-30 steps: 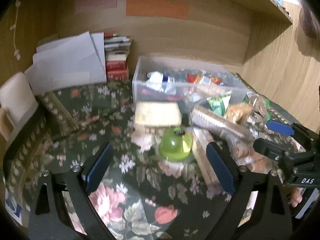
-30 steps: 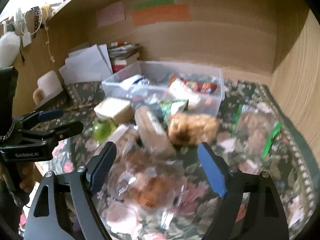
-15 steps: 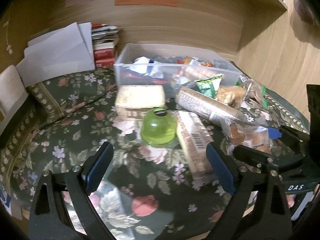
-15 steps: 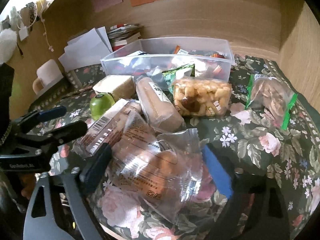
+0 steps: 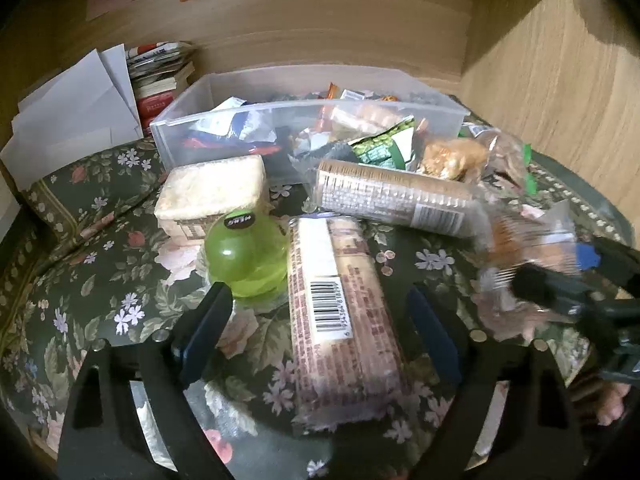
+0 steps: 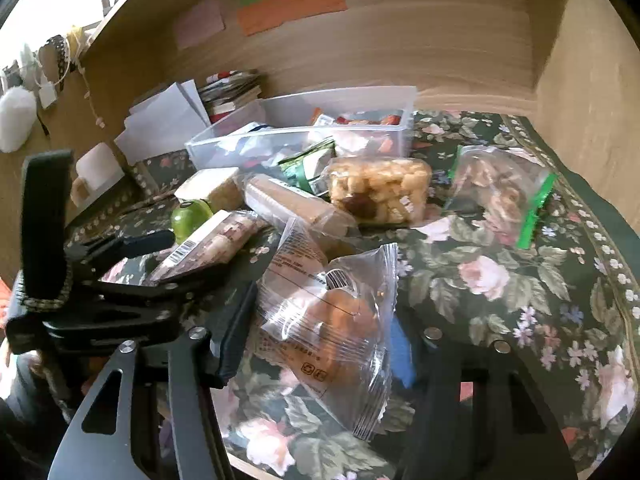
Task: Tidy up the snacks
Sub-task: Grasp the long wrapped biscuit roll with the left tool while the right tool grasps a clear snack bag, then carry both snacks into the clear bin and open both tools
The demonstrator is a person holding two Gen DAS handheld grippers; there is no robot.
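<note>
Clamping on a clear plastic pastry packet [image 6: 324, 320], the right claw [image 6: 320, 344] is holding it between its black left finger and blue-padded right finger, above the floral cloth-covered bench [image 6: 500, 280]. In the left wrist view that packet [image 5: 528, 248] is appearing blurred at 3 o'clock, with the right claw [image 5: 560, 276] gripping it.

The left claw [image 5: 316, 332] is standing with its fingers wide apart, holding nothing; a long brown biscuit packet with a barcode label [image 5: 340, 312] is lying on the bench between them, lengthwise toward 12 o'clock. Touching that packet's left side, at 11 o'clock from the claw, a round translucent green container with a dark cap [image 5: 246, 258] is resting on the cloth. Just beyond it, a pale rectangular cracker block in clear wrap [image 5: 212, 192] is sitting near the bin. A long clear-wrapped sleeve of round biscuits [image 5: 396, 200] is lying crosswise at 1 o'clock.

At 12 o'clock a clear rectangular plastic bin [image 5: 280, 120] is holding mixed wrapped snacks. In the right wrist view, a clear bag of golden puffed snacks [image 6: 380, 192] is leaning just in front of the bin, and a zip bag with a green seal strip [image 6: 500, 192] is lying at 2 o'clock, apart from the pile.

White folded papers [image 5: 76, 120] and a stack of booklets [image 5: 160, 76] are resting at 10 o'clock.
</note>
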